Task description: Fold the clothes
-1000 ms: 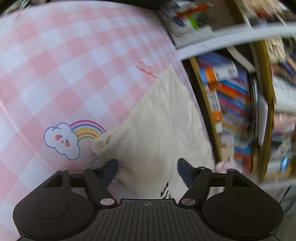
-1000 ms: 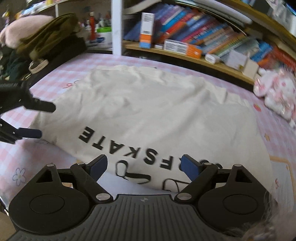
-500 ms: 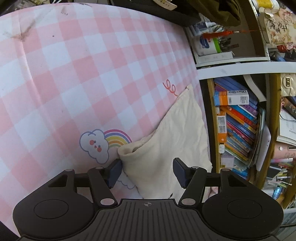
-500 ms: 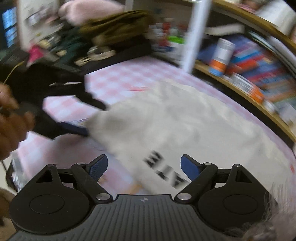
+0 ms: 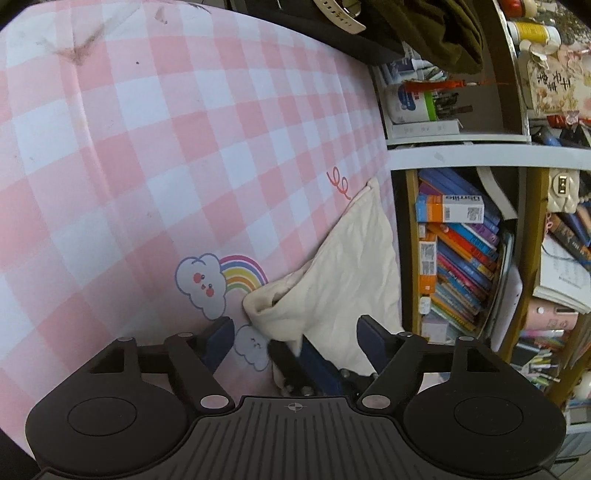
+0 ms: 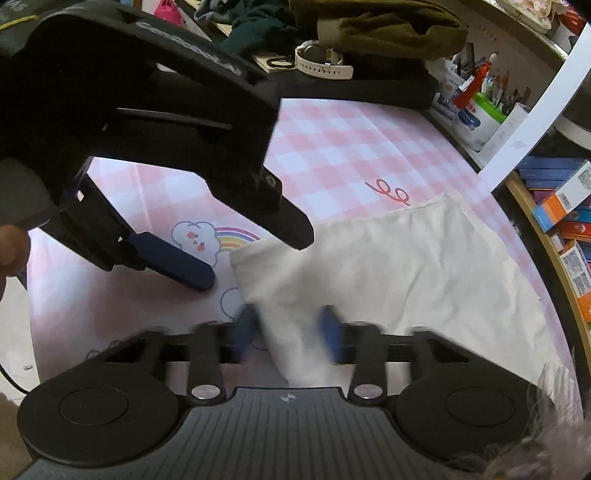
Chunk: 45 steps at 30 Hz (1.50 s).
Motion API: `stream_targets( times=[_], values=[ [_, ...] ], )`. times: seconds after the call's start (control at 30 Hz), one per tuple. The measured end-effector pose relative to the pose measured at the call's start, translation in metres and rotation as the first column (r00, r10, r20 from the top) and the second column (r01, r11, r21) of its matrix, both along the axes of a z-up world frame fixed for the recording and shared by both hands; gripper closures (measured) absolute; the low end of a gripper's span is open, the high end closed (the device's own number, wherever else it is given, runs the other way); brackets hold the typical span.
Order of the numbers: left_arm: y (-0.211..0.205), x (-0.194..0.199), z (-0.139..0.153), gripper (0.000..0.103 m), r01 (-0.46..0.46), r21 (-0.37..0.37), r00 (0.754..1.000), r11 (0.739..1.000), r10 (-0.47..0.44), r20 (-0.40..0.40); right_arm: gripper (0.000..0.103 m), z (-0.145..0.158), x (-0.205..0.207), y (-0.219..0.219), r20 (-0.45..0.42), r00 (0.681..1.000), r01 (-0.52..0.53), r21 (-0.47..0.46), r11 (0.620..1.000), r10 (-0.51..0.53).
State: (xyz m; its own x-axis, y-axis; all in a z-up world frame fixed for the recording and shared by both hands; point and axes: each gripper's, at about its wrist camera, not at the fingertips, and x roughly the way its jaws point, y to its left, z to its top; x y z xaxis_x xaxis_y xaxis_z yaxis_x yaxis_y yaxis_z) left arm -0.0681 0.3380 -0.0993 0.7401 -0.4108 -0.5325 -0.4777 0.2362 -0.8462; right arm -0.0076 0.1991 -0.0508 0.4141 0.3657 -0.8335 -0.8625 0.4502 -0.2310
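I see cream shirt (image 6: 399, 266); pink-white check sheet (image 5: 184, 155) with rainbow-cloud print (image 5: 218, 284), red squiggle (image 5: 340, 182); black grippers, navy pads (image 6: 173, 260); olive garment (image 6: 388, 29).

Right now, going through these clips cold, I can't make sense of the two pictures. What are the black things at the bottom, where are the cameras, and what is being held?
There is no robot. A person carries a hand-held two-finger gripper in each hand, with a fisheye camera on each looking along its fingers; the black shape at the bottom of each picture is that gripper's own body.

On the pink checked cloth lies a cream T-shirt.

In the right wrist view, the right gripper is closing its jaws with the shirt's near corner between them. The big black shape at upper left is the left gripper, seen from outside.

The left gripper's jaws are opening around the same corner, not pinching it. Bookshelves stand behind.
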Motion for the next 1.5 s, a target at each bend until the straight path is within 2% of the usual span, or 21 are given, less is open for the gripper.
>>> stream_targets(
  times=[0.07,0.13,0.27,0.43,0.57,0.6,0.67,0.73,0.77,0.8,0.87,0.93,1.0,1.03,1.1,1.2,1.37,1.5],
  values=[
    [-0.001,0.003,-0.001,0.026,-0.005,-0.012,1.0,1.0,0.005,0.002,0.097,0.003,-0.001,-0.002,0.003,1.0,0.008,0.017,1.0,-0.008],
    [-0.003,0.007,-0.002,0.023,-0.008,-0.026,1.0,1.0,0.008,0.004,0.098,0.011,-0.001,-0.006,0.007,1.0,0.023,0.05,0.998,-0.023],
    [-0.011,0.021,-0.008,0.021,-0.007,-0.082,1.0,0.997,0.009,0.017,0.099,0.033,-0.002,-0.017,0.017,0.998,0.051,0.115,0.992,-0.053],
    [-0.021,0.042,-0.014,0.02,0.007,-0.169,0.997,0.986,0.006,0.075,0.099,0.041,0.001,-0.024,0.004,0.997,0.071,0.139,0.988,-0.073],
    [-0.027,0.048,-0.012,0.023,0.011,-0.163,0.996,0.987,0.003,0.087,0.098,0.039,0.003,-0.025,-0.031,0.996,0.087,0.134,0.987,-0.084],
    [-0.028,0.048,-0.013,0.023,0.006,-0.162,0.997,0.987,0.007,0.08,0.095,0.039,0.004,-0.026,-0.042,0.995,0.094,0.133,0.987,-0.089],
    [-0.027,0.046,-0.015,0.026,-0.004,-0.164,0.997,0.986,0.017,0.073,0.063,0.043,0.004,-0.033,-0.062,0.992,0.12,0.143,0.982,-0.113],
    [-0.026,0.043,-0.017,0.026,-0.013,-0.168,0.997,0.986,0.026,0.074,0.054,0.048,0.009,-0.045,-0.082,0.985,0.161,0.153,0.975,-0.15],
    [-0.026,0.042,-0.017,0.029,-0.011,-0.162,0.997,0.987,0.023,0.072,0.053,0.051,0.014,-0.052,-0.107,0.98,0.184,0.16,0.97,-0.168],
    [-0.026,0.042,-0.017,0.034,-0.01,-0.147,0.998,0.989,0.02,0.065,0.052,0.053,0.019,-0.059,-0.133,0.973,0.209,0.162,0.964,-0.189],
    [-0.026,0.041,-0.017,0.05,-0.008,-0.119,0.998,0.993,0.015,0.053,0.049,0.056,0.035,-0.076,-0.187,0.95,0.279,0.162,0.947,-0.248],
    [-0.026,0.041,-0.018,0.084,-0.001,-0.098,0.999,0.995,0.006,0.053,0.044,0.059,0.055,-0.089,-0.218,0.922,0.359,0.165,0.919,-0.321],
    [-0.027,0.04,-0.02,0.096,0.012,-0.085,0.998,0.996,-0.007,0.064,0.037,0.065,0.077,-0.095,-0.237,0.884,0.447,0.174,0.877,-0.404],
    [-0.029,0.041,-0.014,0.098,0.029,-0.049,0.996,0.998,-0.025,0.083,0.031,0.068,0.088,-0.095,-0.25,0.865,0.483,0.18,0.857,-0.435],
    [-0.033,0.042,-0.001,0.099,0.062,0.031,0.991,0.998,-0.066,0.121,0.026,0.074,0.111,-0.092,-0.275,0.83,0.54,0.179,0.822,-0.485],
    [-0.053,0.049,0.031,0.099,0.158,0.215,0.959,0.964,-0.202,0.198,0.023,0.078,0.145,-0.072,-0.288,0.803,0.572,0.131,0.81,-0.521],
    [-0.085,0.061,0.058,0.099,0.266,0.409,0.894,0.873,-0.382,0.234,0.021,0.074,0.191,-0.019,-0.297,0.803,0.546,0.02,0.838,-0.516],
    [-0.096,0.066,0.064,0.099,0.299,0.463,0.866,0.834,-0.441,0.235,0.021,0.055,0.205,0.025,-0.247,0.833,0.486,-0.105,0.868,-0.496]
  ],
)
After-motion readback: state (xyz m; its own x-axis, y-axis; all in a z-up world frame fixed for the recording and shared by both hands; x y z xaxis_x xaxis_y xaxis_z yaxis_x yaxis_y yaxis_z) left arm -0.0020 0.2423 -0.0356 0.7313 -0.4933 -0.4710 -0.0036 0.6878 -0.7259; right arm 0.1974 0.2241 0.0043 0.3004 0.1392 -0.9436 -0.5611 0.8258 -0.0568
